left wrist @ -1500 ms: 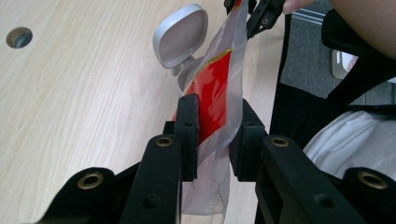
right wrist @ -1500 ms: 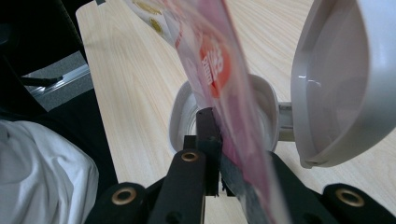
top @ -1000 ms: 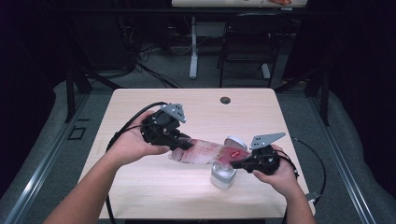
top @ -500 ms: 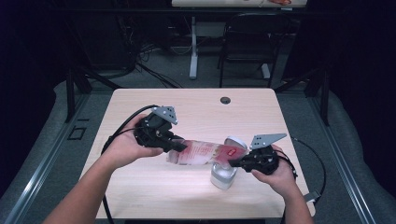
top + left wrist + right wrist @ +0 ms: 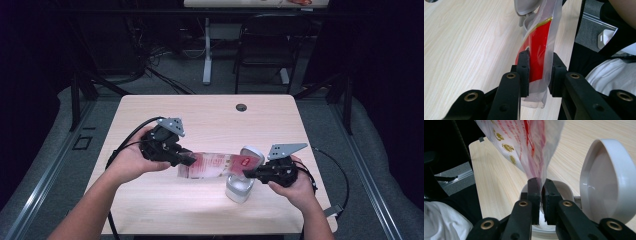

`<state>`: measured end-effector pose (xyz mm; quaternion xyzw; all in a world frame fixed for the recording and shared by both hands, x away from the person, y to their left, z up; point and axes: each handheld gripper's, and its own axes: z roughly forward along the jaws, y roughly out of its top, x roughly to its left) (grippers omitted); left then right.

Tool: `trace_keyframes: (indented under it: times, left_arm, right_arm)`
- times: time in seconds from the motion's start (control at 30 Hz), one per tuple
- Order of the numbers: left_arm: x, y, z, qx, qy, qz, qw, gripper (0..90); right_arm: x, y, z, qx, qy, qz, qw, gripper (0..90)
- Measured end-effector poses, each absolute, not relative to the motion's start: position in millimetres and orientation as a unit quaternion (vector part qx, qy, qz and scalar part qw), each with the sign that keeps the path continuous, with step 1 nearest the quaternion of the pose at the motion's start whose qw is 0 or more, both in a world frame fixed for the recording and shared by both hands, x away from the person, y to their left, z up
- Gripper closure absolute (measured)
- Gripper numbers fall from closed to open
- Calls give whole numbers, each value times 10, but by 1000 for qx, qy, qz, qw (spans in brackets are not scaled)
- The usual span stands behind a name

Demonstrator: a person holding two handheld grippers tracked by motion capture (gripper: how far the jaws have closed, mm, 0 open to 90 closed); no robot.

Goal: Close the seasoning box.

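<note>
Seen from the high view: stretching a clear red-printed bag [image 5: 212,166] level above the surface [image 5: 210,115], left hand-held gripper [image 5: 189,160] taking one end, right hand-held gripper [image 5: 248,173] taking the other, likely keeping the film taut and steerable toward the white flip-lid container [image 5: 239,186] standing right beneath the right end, lid [image 5: 251,155] tipped back and so leaving the mouth free. Resting apart near the far edge, a dark round grommet [image 5: 241,107]. In the left gripper view: bracketing the bag [image 5: 540,50] edge-on between the black pads [image 5: 524,72], jaws standing a little apart with the film between them, one pad lying against the red print, the other just off the clear side, so clamping lightly at most; the container [image 5: 527,10] showing beyond. In the right gripper view: pinching a gathered corner of the bag [image 5: 529,145] between nearly touching jaws, directly over the open container [image 5: 564,186] with its lid [image 5: 609,180] upright alongside, probably lining that corner up with the opening for pouring or tucking in.
</note>
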<state>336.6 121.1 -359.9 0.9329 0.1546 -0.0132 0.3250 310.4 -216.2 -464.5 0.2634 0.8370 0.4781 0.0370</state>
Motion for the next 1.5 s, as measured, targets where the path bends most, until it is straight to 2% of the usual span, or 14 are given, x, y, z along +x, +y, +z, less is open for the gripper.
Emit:
trace_keyframes:
  times: [0.77,1.5]
  left_arm:
    - [3362,1397,-3838,922,177,-22,345,746]
    - [3309,1451,-4046,924,182,-16,336,739]
  right_arm:
    - [3101,-2139,-4607,259,826,499,38,888]
    - [3121,-2122,-4550,253,821,510,48,893]
